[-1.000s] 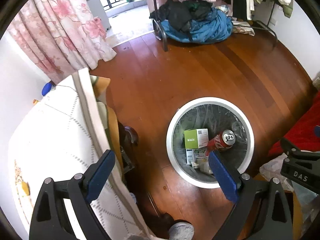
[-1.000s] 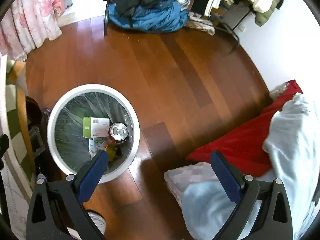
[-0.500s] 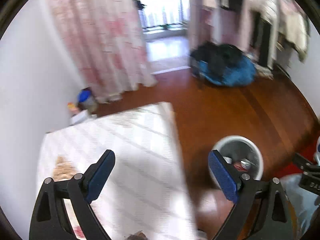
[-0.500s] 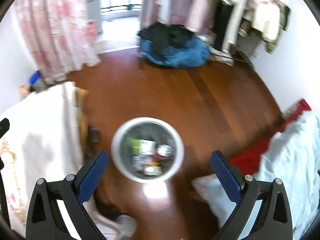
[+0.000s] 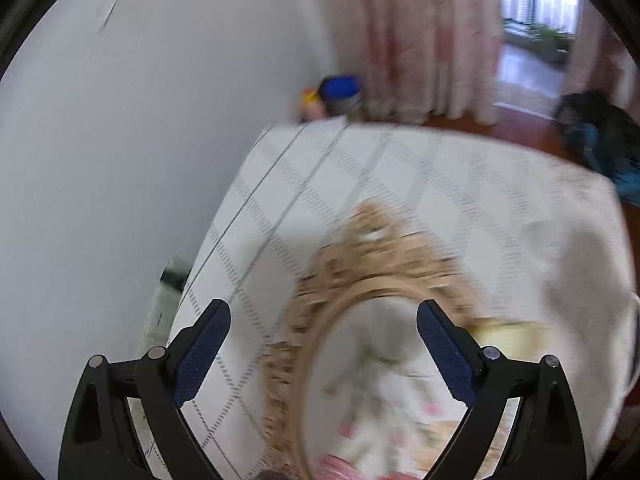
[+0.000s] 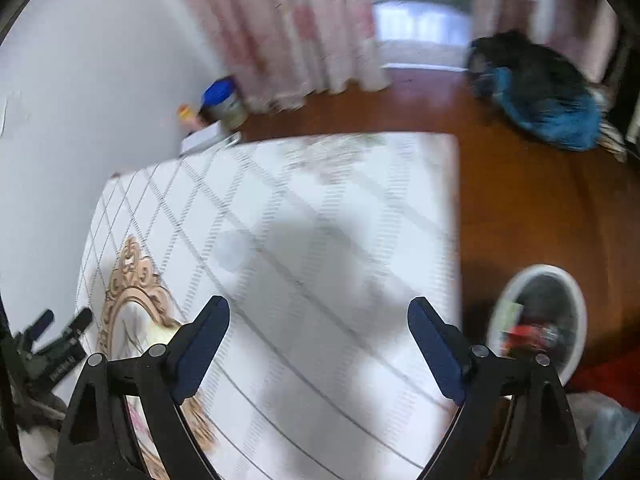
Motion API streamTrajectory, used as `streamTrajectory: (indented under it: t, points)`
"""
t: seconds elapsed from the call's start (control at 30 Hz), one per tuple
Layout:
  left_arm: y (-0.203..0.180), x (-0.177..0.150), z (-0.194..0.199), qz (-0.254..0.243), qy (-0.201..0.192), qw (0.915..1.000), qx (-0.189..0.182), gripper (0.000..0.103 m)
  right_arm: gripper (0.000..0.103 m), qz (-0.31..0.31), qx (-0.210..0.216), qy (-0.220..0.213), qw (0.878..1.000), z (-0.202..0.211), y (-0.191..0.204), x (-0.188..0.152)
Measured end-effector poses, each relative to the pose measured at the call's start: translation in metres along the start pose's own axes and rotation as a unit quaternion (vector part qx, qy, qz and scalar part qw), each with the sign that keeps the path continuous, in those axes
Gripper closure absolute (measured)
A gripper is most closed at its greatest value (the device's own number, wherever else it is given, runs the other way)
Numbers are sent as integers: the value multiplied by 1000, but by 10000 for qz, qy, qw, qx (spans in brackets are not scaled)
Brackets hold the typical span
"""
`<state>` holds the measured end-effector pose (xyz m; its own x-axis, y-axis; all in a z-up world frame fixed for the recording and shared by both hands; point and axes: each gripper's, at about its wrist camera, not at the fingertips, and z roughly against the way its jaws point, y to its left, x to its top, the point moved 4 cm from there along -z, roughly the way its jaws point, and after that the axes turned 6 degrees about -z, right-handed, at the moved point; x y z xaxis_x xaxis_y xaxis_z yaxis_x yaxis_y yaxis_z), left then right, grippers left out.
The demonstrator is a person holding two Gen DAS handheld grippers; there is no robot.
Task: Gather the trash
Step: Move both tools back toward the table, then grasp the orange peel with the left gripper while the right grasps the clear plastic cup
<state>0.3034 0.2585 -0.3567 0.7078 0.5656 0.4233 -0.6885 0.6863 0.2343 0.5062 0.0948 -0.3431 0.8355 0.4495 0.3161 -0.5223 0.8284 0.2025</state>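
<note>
Through the left wrist camera I see my left claw (image 5: 322, 330) spread wide with nothing between its blue pads (image 5: 204, 346). It hangs over the bench (image 5: 400, 184), which wears a white cloth with a grey diamond grid. Under the claw, near the bench's near edge, lies an oval mirror (image 5: 360, 380) in an ornate tan frame, badly smeared by motion blur. Past the far-left corner of the bench a blue-lidded container (image 5: 340, 92) stands on the floor against the white wall, next to the pink floral curtain (image 5: 420, 32).

Through the right wrist camera my right claw (image 6: 318, 322) is also released and empty, above the middle of the bench. The mirror sits at the bench's left edge, and beside it I can make out the left claw's black body. The trash bin (image 6: 576, 292), round and white-rimmed, stands on the wooden floor (image 6: 520, 200) just off the bench's right edge; inside it I can pick out a red can (image 6: 528, 332) and a green-and-white box (image 6: 510, 312), both blurred. A blue and black heap of clothes (image 6: 540, 92) lies further off.
</note>
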Motion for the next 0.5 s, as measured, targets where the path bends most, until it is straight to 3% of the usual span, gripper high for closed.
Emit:
streamTrajectory:
  t: [0.1,0.2,0.3,0.33,0.5]
  points:
    - [21,-12,-33,179,264,9995,40,8,14,119,62,148,9998,-40,35,11]
    - [29,-17,-49,234,366,9991,21,8,28,208,40,264,9994,-71,58,15]
    - [29,-18,-55,230,412,9989,-34,8,55,418,19,363,9985,-89,71,14]
    - [27,-19,-54,220,413,9989,-58,8,60,499,-23,366,9981,-92,73,12]
    - [4,-21,-28,12,120,9985,-536,8,60,764,-154,76,9969,-62,51,-4]
